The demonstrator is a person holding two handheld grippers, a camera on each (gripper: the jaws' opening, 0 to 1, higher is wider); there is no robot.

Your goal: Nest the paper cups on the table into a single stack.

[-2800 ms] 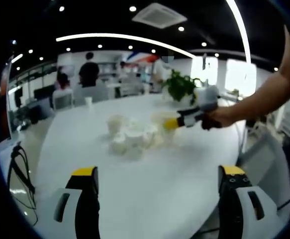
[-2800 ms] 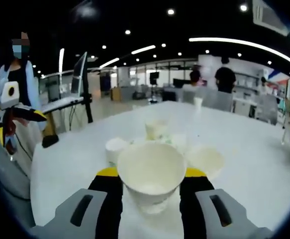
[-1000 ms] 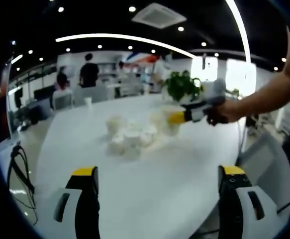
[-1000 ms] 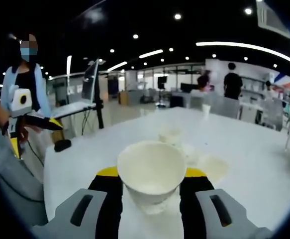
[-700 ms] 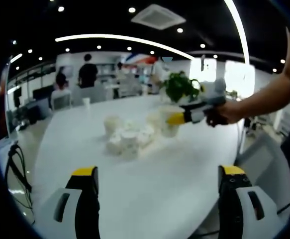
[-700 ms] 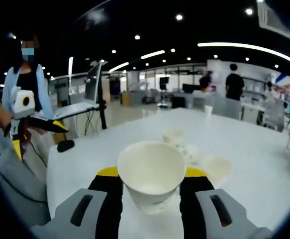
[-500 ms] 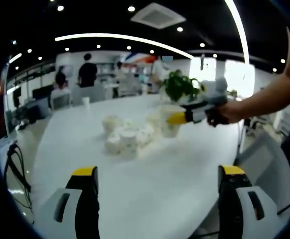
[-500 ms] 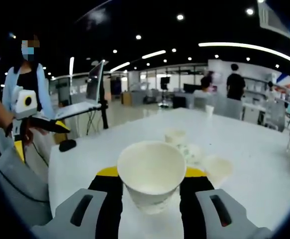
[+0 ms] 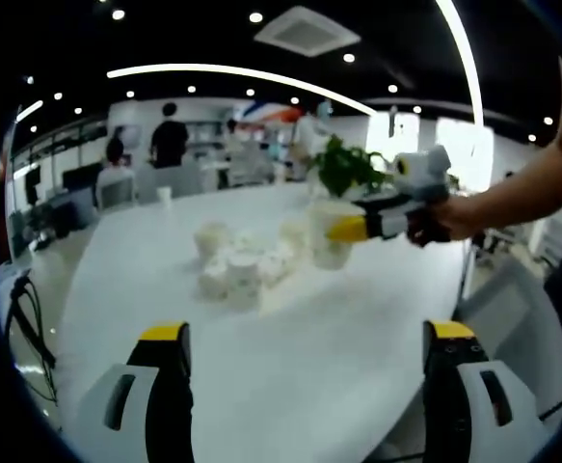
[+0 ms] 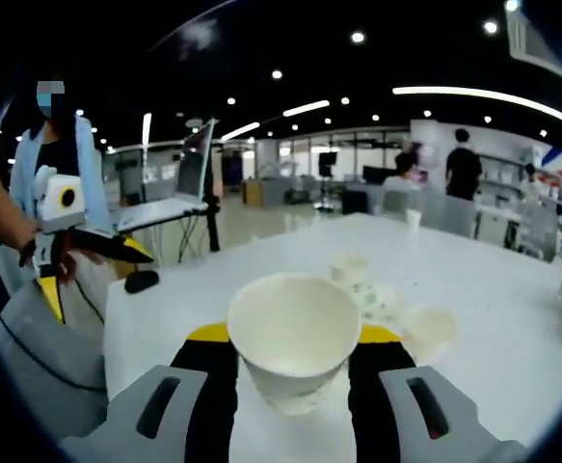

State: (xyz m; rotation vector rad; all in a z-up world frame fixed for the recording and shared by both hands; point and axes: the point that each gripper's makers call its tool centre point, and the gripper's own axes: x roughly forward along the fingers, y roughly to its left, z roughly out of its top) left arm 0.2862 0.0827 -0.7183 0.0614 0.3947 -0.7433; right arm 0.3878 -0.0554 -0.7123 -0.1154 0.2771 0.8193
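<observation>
L to R in left gripper view: left gripper (image 9: 306, 381) hangs over the near edge of the white table (image 9: 290, 338), jaws wide apart w/ nothing between; loose paper cups (image 9: 234, 268) cluster at approx 11 o'clock from it, mid-table; right gripper (image 9: 343, 230) comes in at 1 o'clock, clamped on a paper cup (image 9: 329, 236) held upright, just right of the cluster. In right gripper view the held cup's mouth faces the camera, yellow-tipped jaws pressed on both sides; the cluster lies beyond at approx 1 o'clock. Risks, my guess: thin wall may crush or ovalise under squeeze, so it won't seat; a tilted or off-centre drop could topple neighbours, since they sit close together. No brand, label or writing legible; faint greenish print on some cups, too blurred to read.
</observation>
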